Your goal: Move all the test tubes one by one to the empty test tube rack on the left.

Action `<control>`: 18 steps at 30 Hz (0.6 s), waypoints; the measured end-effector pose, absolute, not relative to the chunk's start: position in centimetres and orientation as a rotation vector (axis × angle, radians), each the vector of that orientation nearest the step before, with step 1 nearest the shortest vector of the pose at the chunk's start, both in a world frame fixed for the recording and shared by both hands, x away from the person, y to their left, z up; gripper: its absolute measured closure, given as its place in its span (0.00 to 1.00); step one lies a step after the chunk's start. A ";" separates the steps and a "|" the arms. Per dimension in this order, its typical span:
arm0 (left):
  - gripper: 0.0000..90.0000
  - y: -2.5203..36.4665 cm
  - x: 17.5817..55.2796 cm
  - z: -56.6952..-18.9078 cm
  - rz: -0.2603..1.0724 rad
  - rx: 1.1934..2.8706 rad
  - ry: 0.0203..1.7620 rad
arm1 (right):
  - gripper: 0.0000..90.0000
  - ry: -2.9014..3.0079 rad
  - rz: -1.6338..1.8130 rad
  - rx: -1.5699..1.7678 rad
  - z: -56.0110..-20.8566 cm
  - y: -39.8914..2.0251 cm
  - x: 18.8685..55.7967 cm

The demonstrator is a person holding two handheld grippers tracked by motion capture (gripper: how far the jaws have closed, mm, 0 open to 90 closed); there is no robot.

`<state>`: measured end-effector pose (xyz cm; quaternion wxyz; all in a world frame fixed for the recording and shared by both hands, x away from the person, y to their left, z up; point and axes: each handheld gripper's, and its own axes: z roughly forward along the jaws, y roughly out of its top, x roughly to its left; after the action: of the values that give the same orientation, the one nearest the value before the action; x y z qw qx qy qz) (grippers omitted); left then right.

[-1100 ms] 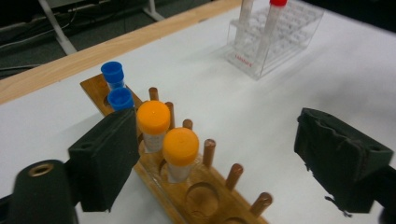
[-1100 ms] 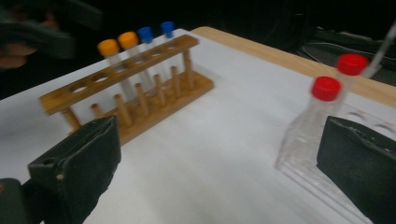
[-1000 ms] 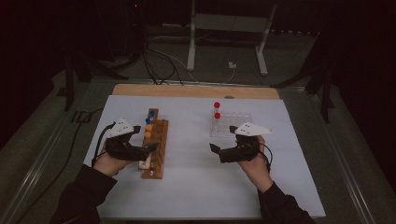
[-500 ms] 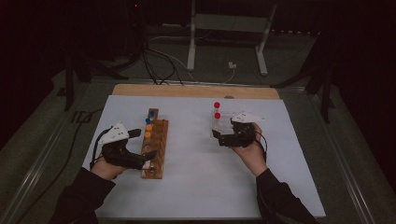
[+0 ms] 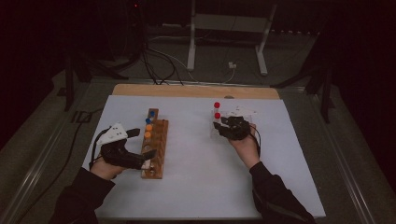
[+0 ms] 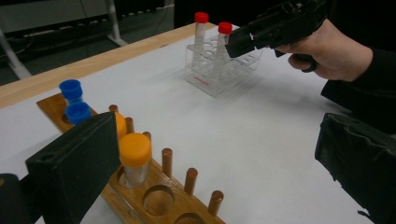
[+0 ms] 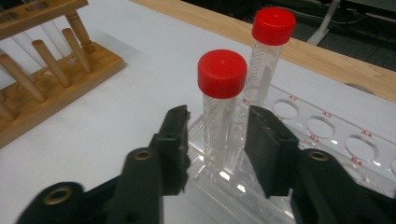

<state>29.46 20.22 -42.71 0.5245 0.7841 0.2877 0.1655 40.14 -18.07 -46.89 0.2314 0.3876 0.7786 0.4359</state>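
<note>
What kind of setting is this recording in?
Probably a lab-style test bench in a dim room: capped tubes in a clear rack, a wooden rack, a white-covered table, floor cables.

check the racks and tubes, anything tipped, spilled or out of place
Nothing stands out. Both red-capped tubes stand upright in the clear rack, and the orange-capped tubes and blue-capped tubes sit straight in the wooden rack.

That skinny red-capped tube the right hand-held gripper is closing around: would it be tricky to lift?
The nearer red-capped tube looks clear, smooth plastic, so probably light and a bit slippery. Tall and thin, it would likely tip outside the clear rack. The right hand-held gripper has just been closing, pads not yet touching.
</note>
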 end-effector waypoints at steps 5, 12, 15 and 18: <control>0.01 20.2 29.5 -42.7 0.399 1.880 0.690 | 0.76 2.148 1.184 1.081 -47.1 -17.6 40.8; 0.01 20.3 29.5 -42.7 0.399 1.879 0.690 | 0.83 2.137 1.169 1.090 -47.3 -17.4 41.0; 0.01 20.2 29.5 -42.7 0.401 1.879 0.692 | 0.84 2.135 1.153 1.083 -47.1 -17.2 40.9; 0.01 20.2 29.5 -42.6 0.400 1.884 0.686 | 0.84 2.134 1.153 1.076 -46.8 -17.2 40.8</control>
<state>29.46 20.17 -42.61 0.5213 0.7863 0.2863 0.1671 40.82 -17.23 -46.77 0.2415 0.3933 0.7805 0.4217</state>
